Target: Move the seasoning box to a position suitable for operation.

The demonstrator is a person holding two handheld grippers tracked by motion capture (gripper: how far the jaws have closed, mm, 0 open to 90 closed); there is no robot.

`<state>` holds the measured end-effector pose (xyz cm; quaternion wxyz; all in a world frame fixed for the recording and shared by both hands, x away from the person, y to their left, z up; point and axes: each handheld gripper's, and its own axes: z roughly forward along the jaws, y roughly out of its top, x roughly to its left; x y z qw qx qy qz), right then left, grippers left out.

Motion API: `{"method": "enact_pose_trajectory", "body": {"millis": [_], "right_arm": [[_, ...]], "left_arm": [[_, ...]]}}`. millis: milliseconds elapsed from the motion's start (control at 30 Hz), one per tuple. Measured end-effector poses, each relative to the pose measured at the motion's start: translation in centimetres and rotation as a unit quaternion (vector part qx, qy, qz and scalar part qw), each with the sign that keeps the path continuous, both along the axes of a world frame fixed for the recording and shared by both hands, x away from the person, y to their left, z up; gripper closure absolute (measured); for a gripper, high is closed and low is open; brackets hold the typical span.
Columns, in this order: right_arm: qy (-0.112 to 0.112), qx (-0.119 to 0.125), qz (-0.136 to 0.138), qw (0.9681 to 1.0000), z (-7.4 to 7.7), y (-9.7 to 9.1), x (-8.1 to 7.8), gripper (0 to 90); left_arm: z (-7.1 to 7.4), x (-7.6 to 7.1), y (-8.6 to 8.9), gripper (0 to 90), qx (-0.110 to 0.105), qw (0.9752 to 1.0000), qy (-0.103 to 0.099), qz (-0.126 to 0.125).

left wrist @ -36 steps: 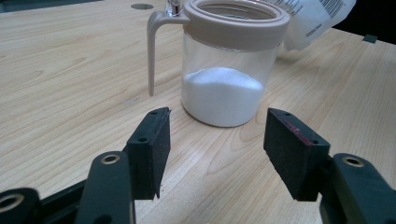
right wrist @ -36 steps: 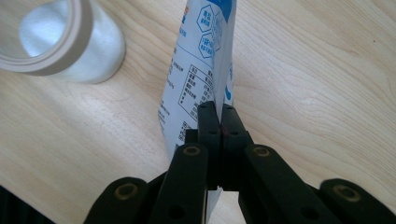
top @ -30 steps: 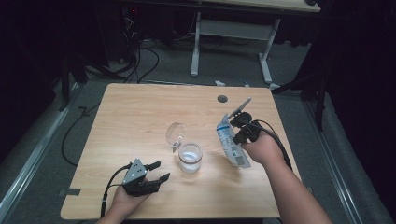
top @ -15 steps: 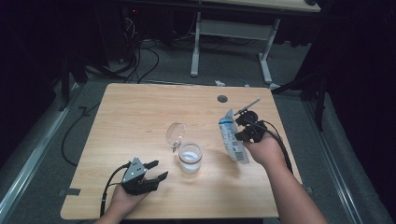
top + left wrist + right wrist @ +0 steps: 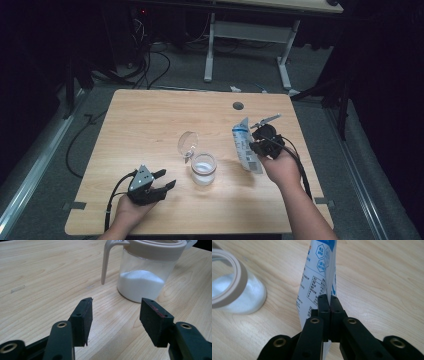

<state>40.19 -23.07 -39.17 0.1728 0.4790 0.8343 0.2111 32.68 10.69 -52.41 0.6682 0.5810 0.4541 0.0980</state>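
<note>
Dark room, cables on the floor and a second desk frame at the far side, with one light wooden tabletop (image 5: 150, 120) lit up in the middle. Near the centre of it sits a small clear glass jar (image 5: 203, 169) with a beige hinged lid (image 5: 188, 143) flipped open and standing up at its far-left side. The jar already has a fair heap of white granules (image 5: 140, 282) in it, salt or sugar by the look, maybe a third of the way up.

The right hand-held gripper (image 5: 263, 142) has its jaws clamped flat together on a white-and-blue printed pouch (image 5: 246, 145), pinching it low down, as the right gripper view shows close up. The pouch is held up off the wood, just right of the jar and near it but not over the mouth, with its top end pointing to the far side, so nothing is going in at this moment.

The left hand-held gripper (image 5: 159, 186) sits low at the near-left of the jar with nothing between its pads (image 5: 83, 320); they've just been closing in a little but they're well apart and aimed at the jar and its lid tab.

My read: the filling is mostly or fully done. What's left is setting the pouch down and getting that lid shut, and the left one looks lined up for it.
</note>
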Motion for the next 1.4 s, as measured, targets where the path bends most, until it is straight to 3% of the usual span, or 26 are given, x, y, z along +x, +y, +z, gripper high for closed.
{"method": "enact_pose_trajectory", "body": {"millis": [33, 100, 433, 500, 733, 1200, 1400], "right_arm": [[-0.009, 0.015, -0.005, 0.9998, 0.0, -0.2, -0.2, 90.0], [-0.013, 0.022, -0.009, 0.9996, -0.2, -0.4, -0.3, 90.0], [-0.037, 0.030, -0.008, 0.9988, -1.2, -0.8, -1.2, 90.0], [-0.041, 0.047, -0.014, 0.9979, -1.4, -1.1, -1.5, 90.0], [-0.057, 0.067, -0.026, 0.9957, -2.4, -2.0, -2.4, 90.0], [-0.115, 0.114, -0.043, 0.9859, -3.9, -3.6, -4.6, 90.0], [-0.144, 0.135, -0.043, 0.9795, -4.6, -4.1, -5.4, 90.0]], "left_arm": [[0.0, 0.0, 0.0, 44.2, 0.000, 1.0000, -0.001, 0.000], [0.0, 0.0, 0.0, 43.9, 0.000, 1.0000, -0.004, 0.001], [0.0, -0.1, 0.0, 42.8, 0.001, 1.0000, -0.006, 0.001], [-0.1, -0.1, -0.1, 42.8, 0.001, 1.0000, -0.004, -0.001], [-0.1, -0.1, 0.0, 42.8, -0.001, 1.0000, -0.005, -0.002], [-0.2, -0.1, 0.0, 43.7, 0.007, 1.0000, -0.004, -0.004], [-0.1, 0.0, 0.3, 44.7, 0.001, 1.0000, 0.003, -0.003]]}}
